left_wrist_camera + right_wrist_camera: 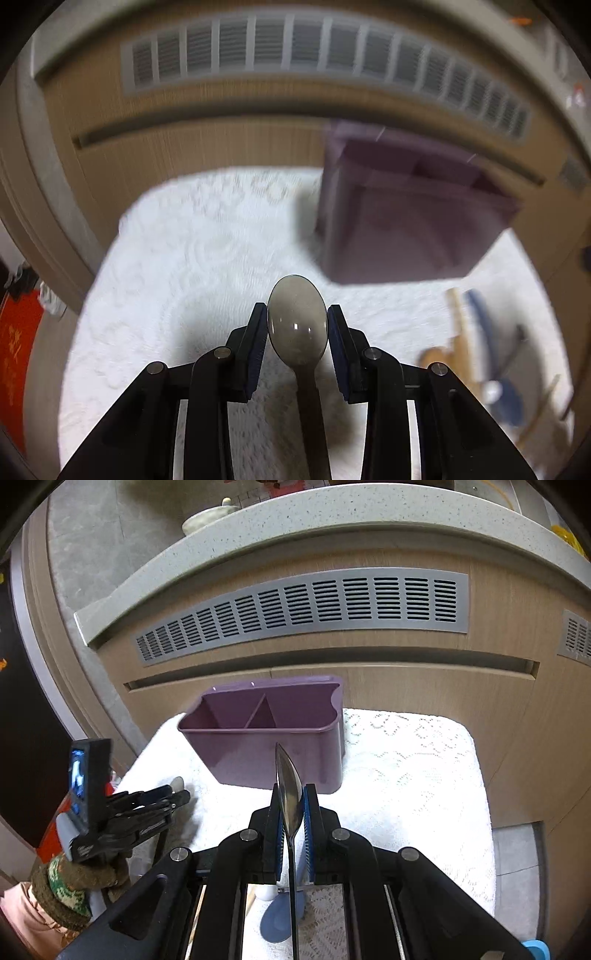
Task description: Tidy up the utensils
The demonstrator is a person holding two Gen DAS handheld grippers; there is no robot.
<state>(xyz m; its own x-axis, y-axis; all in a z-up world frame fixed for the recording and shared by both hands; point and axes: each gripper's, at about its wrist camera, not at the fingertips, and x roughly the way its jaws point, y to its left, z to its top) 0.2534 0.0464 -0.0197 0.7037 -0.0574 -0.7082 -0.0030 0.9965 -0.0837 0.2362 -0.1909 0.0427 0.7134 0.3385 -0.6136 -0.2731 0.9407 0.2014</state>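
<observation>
Left wrist view: the black left gripper (297, 325) has its jaws closed against the sides of a grey metal spoon (297, 325), bowl facing the camera and bulging past the blue-lined pads (255, 354), handle running back under the lens. Background blurred. Beneath it, a white lace-patterned cloth (177, 266) covers the table. Ahead and to the right stands a purple plastic utensil caddy with inner dividers (406, 214), resting on the cloth and smeared by blur. At lower right a loose cluster of utensils lies on the cloth: a wooden spoon (458, 332) and a blue-handled piece (480, 317); details too blurred to sort further. Behind, a wood-grain cabinet front with a long grey slotted vent (295, 48). Right wrist view, sharp: the black right gripper (293, 805) is clamped on a second shiny steel spoon (288, 782), held edge-on, bowl tip pointing up toward the caddy (280, 753), handle passing down between the fingers. The spoon tip overlaps the caddy's near wall in this view; whether they touch, cannot tell. Caddy compartments visible appear to hold nothing. The left gripper (181, 794) shows at left, well apart from the caddy, its spoon's tip just peeking out, held by a hand in a brown-and-green knitted glove (66, 886). A blue spoon bowl (277, 919) lies on the cloth below the right gripper. A speckled stone counter (332, 513) tops the cabinet.
</observation>
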